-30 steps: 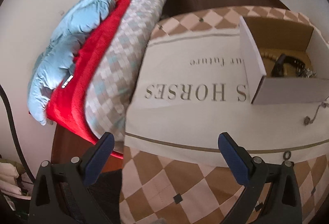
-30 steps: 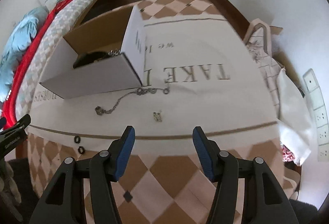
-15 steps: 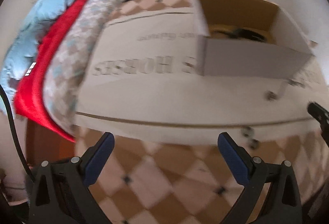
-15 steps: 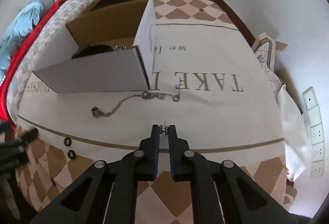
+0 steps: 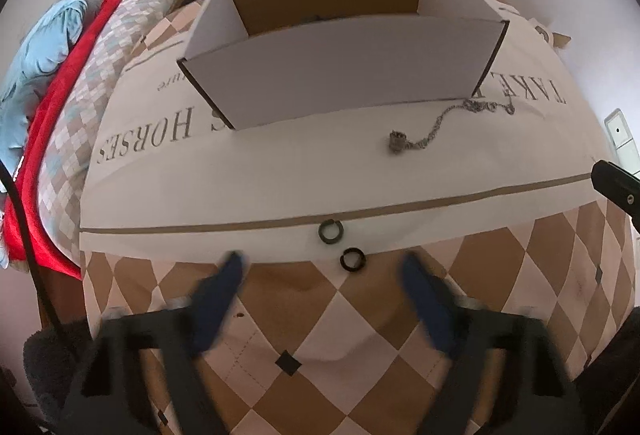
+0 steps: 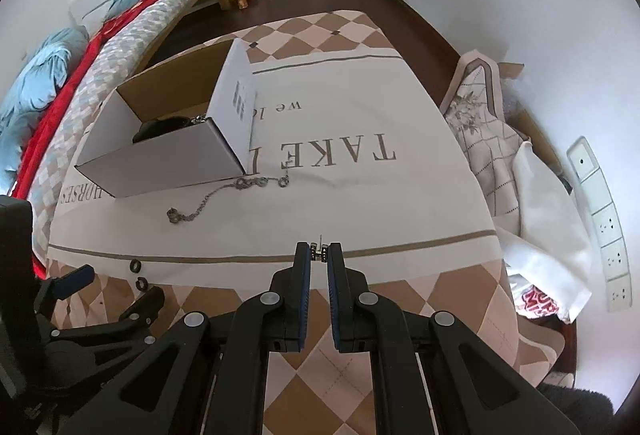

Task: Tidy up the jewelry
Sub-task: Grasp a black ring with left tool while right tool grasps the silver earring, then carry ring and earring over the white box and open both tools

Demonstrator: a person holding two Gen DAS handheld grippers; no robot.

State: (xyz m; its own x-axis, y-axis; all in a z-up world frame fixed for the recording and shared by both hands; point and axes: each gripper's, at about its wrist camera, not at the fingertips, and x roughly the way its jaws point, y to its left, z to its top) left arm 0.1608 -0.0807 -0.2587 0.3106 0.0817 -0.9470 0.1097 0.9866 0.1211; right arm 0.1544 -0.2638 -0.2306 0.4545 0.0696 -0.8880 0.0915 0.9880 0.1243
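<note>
- The right gripper (image 6: 319,254), wide open a second ago, is now pinching a small metal earring (image 6: 319,253) between its blue pads, lifted clear of the printed cloth on the worktop (image 6: 360,195).
- The left gripper (image 5: 324,277) is swinging in, its fingers blurring and narrowing from wide, with two dark rings (image 5: 330,232) lying just ahead of it.
- A thin silver chain (image 6: 224,191) is trailing beside the white cardboard box (image 6: 168,163), which is already holding dark jewelry; the earring likely goes there next.
</note>
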